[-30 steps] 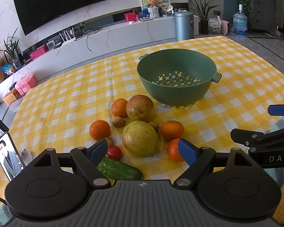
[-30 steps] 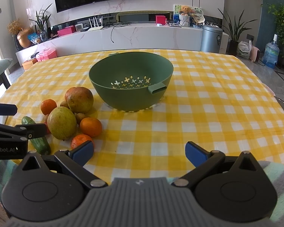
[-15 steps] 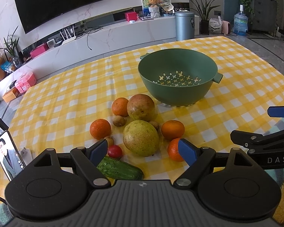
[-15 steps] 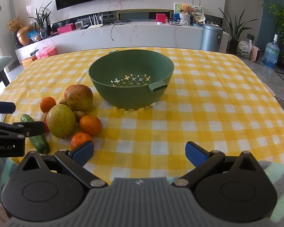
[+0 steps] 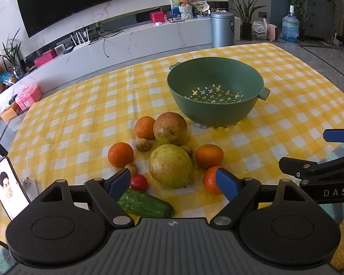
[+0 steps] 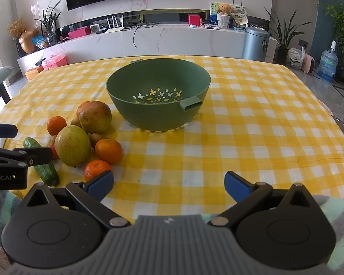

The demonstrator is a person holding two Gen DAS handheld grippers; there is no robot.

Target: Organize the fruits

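A green colander bowl point(image 5: 214, 114) point(image 6: 149, 116) stands empty on the yellow checked tablecloth. In front of it lies a cluster of fruit: a big yellow-green pear point(image 5: 170, 169) point(image 6: 72, 145), a reddish pear point(image 5: 170, 128) point(image 6: 95, 116), several oranges point(image 5: 120, 155) point(image 6: 108, 150), small brown fruits point(image 5: 143, 144), a red tomato point(image 5: 139, 181) and a cucumber point(image 5: 144, 205) point(image 6: 41, 165). My left gripper point(image 5: 173, 182) is open and empty, just short of the pear and cucumber. My right gripper point(image 6: 168, 183) is open and empty over bare cloth, right of the fruit.
A phone point(image 5: 8, 194) showing a face stands at the table's left edge. The tablecloth point(image 6: 252, 137) stretches to the right of the bowl. A TV console and a bin point(image 6: 255, 43) stand beyond the table.
Both grippers have shifted slightly; the view has barely changed. Nothing was taken hold of and the fruit has not moved.
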